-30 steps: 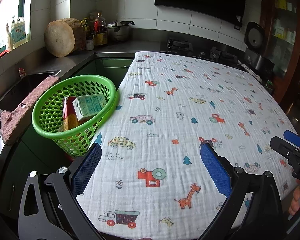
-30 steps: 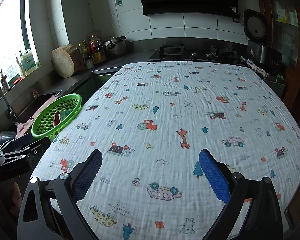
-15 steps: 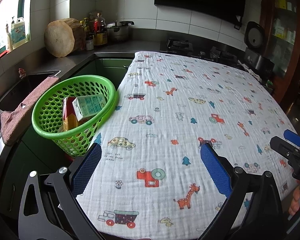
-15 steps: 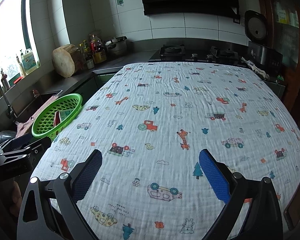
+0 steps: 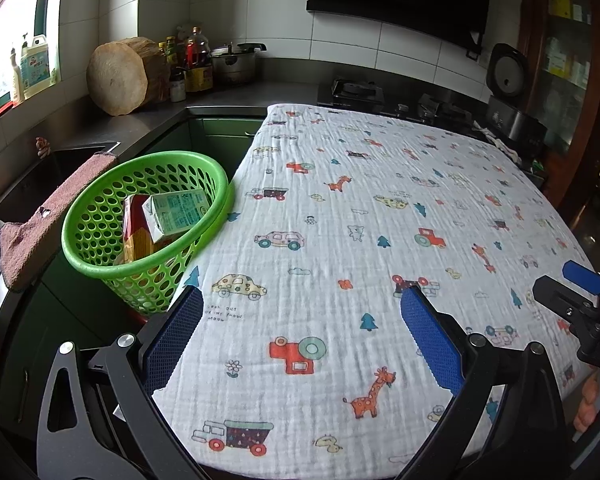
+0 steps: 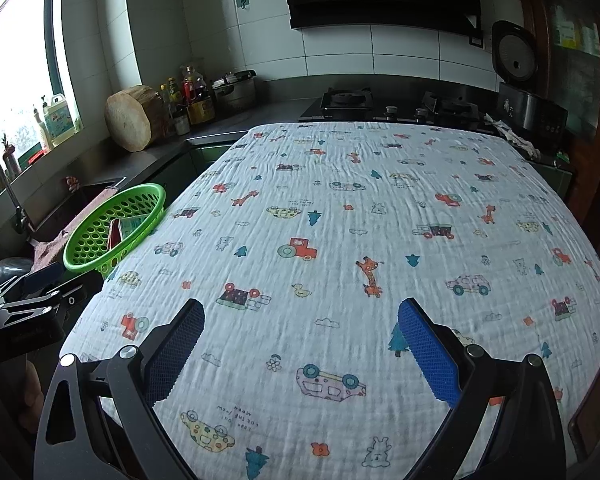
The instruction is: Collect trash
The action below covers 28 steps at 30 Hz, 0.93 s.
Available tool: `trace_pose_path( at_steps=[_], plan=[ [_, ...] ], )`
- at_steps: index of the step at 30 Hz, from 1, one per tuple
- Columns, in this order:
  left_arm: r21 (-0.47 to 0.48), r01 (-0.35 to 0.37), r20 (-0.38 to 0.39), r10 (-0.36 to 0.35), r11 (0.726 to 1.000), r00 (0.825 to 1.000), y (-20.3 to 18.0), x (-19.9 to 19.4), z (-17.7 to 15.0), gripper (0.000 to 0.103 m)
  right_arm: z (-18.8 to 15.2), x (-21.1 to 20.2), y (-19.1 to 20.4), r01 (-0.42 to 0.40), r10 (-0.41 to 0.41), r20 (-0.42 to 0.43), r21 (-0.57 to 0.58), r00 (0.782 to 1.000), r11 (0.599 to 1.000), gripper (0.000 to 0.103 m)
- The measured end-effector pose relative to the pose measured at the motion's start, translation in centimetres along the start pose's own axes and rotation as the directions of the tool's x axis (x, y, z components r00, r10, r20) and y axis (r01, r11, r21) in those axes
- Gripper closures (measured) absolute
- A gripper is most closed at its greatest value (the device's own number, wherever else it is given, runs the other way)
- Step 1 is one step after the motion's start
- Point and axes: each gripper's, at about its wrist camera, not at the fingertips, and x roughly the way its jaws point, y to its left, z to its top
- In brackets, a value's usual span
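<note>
A green perforated basket [image 5: 100, 220] stands at the table's left edge and holds a teal-and-white carton [image 5: 176, 214] leaning on a red-and-yellow packet [image 5: 134, 232]. The basket also shows in the right wrist view [image 6: 96, 240]. My left gripper [image 5: 300, 332] is open and empty, over the table's near left corner, just right of the basket. My right gripper [image 6: 298, 344] is open and empty over the near middle of the table. The printed cloth [image 5: 380, 208] on the table carries no loose trash.
A pink towel [image 5: 48, 216] hangs over the sink edge left of the basket. A round wooden block [image 5: 120, 76], bottles and a pot stand on the back counter. A stove [image 6: 400, 104] and a rice cooker [image 6: 528, 96] are behind the table.
</note>
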Motion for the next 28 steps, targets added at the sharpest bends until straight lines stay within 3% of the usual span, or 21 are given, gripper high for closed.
trace_pose_path(
  at_steps=[28],
  plan=[
    [-0.001, 0.011, 0.018, -0.011, 1.000, 1.000, -0.06, -0.24, -0.17, 0.005, -0.31, 0.03, 0.01, -0.005, 0.005, 0.005, -0.009, 1.000, 1.000, 0.009]
  ],
)
